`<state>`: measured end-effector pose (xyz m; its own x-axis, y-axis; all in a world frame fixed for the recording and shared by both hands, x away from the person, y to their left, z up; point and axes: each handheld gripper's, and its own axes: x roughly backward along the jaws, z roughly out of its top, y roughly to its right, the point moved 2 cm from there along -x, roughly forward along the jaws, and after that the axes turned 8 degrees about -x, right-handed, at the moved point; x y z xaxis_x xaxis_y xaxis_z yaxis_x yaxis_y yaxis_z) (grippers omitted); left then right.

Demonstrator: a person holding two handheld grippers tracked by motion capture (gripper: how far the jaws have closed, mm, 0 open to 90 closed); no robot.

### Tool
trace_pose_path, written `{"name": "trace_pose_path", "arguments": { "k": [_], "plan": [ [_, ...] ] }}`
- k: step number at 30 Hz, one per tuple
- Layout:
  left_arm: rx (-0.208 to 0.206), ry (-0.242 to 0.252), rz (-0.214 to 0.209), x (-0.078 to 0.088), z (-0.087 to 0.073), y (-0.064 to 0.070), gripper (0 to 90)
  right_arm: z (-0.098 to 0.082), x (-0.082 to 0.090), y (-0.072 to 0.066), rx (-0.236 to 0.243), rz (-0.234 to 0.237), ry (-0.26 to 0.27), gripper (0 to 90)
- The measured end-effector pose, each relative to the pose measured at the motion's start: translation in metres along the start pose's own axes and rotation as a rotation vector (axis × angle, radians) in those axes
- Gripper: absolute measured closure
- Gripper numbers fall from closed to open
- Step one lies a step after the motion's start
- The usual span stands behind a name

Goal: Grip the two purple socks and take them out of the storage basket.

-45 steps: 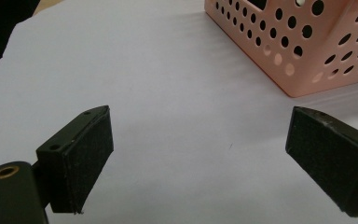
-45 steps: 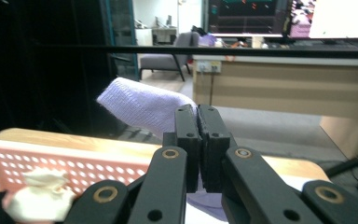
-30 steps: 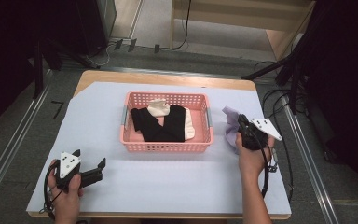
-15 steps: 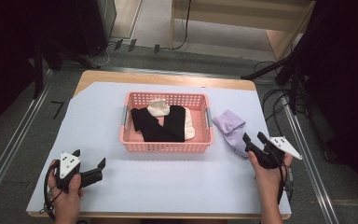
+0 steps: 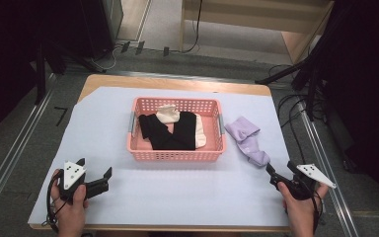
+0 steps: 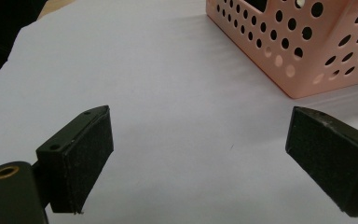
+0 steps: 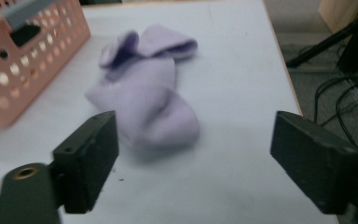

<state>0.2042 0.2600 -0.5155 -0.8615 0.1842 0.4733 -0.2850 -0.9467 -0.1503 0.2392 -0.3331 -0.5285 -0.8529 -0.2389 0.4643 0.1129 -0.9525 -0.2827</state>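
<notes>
One lilac sock [image 5: 247,140] lies loose on the white sheet [image 5: 177,197] just right of the pink basket [image 5: 176,154], bunched into two lobes with its cuff end toward the far side; in the right gripper view the same sock [image 7: 147,100] sits ahead of the jaws, apart from both pads, nothing touching it. The right gripper [image 5: 282,176] is near the sock's near end, at the right edge of the sheet, held in one hand [image 5: 301,212]; its jaws have just been opening and now stand wide — nothing is between them.

The basket is the only one on the table; inside I count two black socks [image 5: 170,131] lying crossed over two cream ones [image 5: 168,113], though the pile overlaps and the exact count of cream pieces is hard to tell.

Over at the near left, the left gripper [image 5: 97,176] rests low over the sheet in the other hand [image 5: 71,217], well apart from the basket's corner [image 6: 307,51]; its two pads [image 6: 93,154] stand wide apart — bare sheet between them.
</notes>
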Motion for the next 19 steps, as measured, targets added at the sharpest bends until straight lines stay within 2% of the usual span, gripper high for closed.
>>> {"name": "trace_pose_path", "arguments": {
  "k": [3,5,7,9,13,17,19],
  "plan": [
    [-0.001,0.000,-0.001,0.000,0.000,0.000,8.3,-0.009,0.004,0.006,0.011,0.015,-0.033,0.0],
    [-0.004,-0.001,-0.002,0.000,0.000,0.000,8.3,-0.012,0.008,0.009,-0.001,0.003,-0.036,0.0],
    [-0.004,-0.002,-0.001,0.000,0.000,0.000,8.3,-0.012,0.012,0.011,0.017,-0.012,-0.020,0.0],
    [0.002,0.000,0.000,0.000,0.000,0.000,8.3,-0.015,0.014,0.013,0.011,-0.026,-0.039,0.0],
    [-0.002,-0.005,-0.005,0.000,0.000,0.000,8.3,-0.017,0.018,0.016,0.003,-0.020,-0.034,0.0],
    [-0.004,-0.004,-0.001,0.000,0.000,0.000,8.3,-0.019,0.017,0.012,0.036,-0.032,-0.042,0.0],
    [-0.006,-0.007,0.001,0.000,0.000,0.000,8.3,-0.019,0.015,0.011,0.061,-0.034,-0.059,5.4]
  ]
}}
